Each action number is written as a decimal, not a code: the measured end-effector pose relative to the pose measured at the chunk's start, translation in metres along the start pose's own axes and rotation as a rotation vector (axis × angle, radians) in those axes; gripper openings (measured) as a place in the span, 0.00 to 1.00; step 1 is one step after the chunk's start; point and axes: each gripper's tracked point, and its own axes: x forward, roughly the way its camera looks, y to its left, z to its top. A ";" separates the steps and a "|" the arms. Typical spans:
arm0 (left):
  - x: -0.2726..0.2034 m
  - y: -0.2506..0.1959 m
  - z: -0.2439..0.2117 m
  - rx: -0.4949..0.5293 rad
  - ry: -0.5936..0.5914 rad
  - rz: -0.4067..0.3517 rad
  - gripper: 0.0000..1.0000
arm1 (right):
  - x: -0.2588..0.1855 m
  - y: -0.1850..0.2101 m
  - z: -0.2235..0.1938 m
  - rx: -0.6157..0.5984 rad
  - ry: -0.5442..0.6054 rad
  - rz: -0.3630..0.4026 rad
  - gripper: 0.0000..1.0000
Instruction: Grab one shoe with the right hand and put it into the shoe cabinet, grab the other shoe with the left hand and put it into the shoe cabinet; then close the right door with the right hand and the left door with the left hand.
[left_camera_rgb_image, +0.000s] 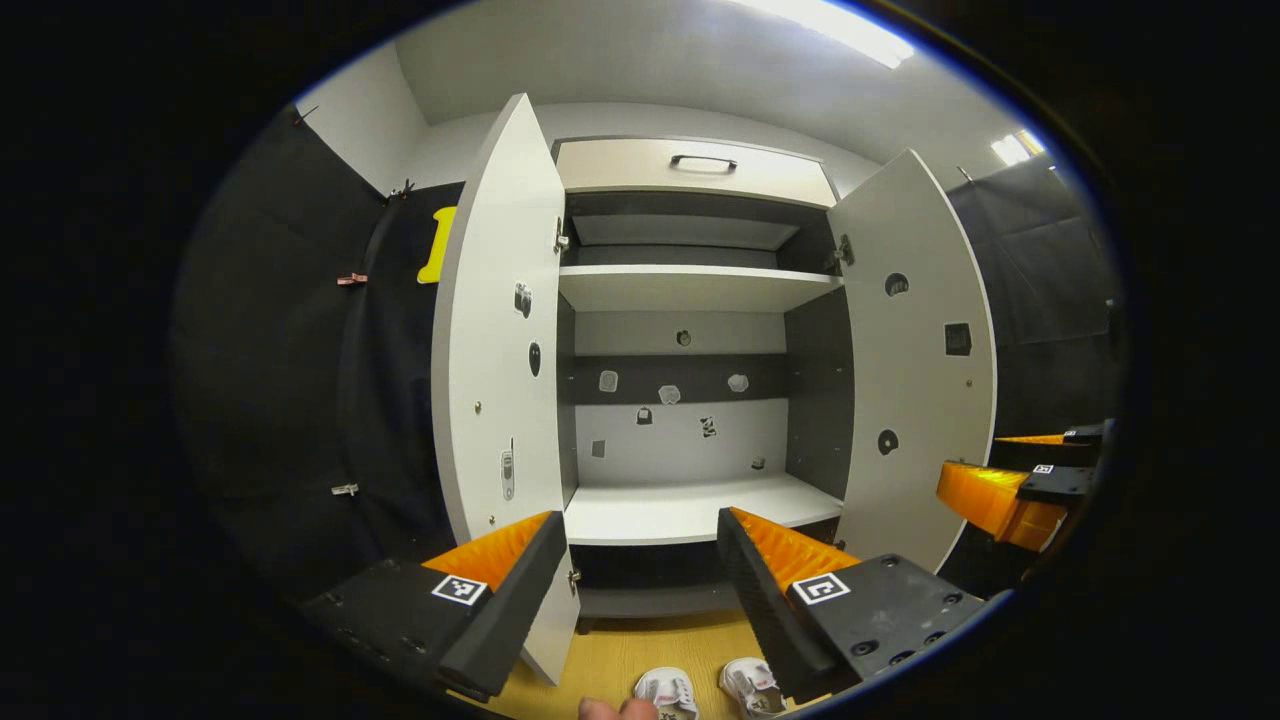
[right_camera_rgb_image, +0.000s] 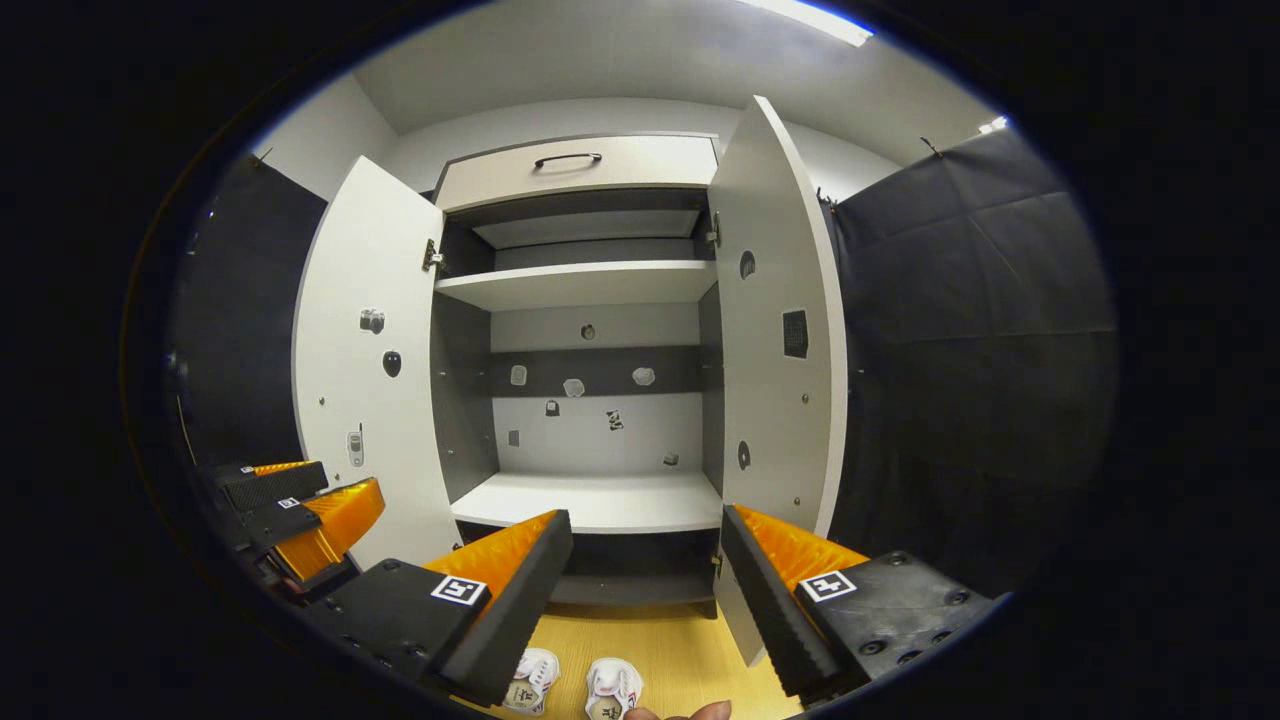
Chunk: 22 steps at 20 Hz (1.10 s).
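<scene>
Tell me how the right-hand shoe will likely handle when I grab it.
The small white shoe looks soft-sided, so its upper will probably give under the right gripper. It seems light. Resting flat on the wooden floor, it is unlikely to roll, though it may slide if nudged.

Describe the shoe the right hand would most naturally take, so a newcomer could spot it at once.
Start at the white shoe cabinet, both doors swung open. On the yellow wooden floor before it lie two small white shoes side by side. The one meant is the right shoe, nearer the right door; the left shoe lies beside it.
</scene>
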 end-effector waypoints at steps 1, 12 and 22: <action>0.000 0.000 0.000 0.003 -0.002 -0.001 0.94 | 0.000 0.002 -0.003 -0.001 0.006 0.008 0.98; 0.003 0.017 -0.017 0.010 0.013 0.012 0.95 | -0.012 0.007 -0.136 0.011 0.299 0.032 0.98; 0.007 0.047 -0.051 0.035 0.048 0.042 0.95 | -0.048 0.046 -0.331 0.102 0.656 0.109 0.98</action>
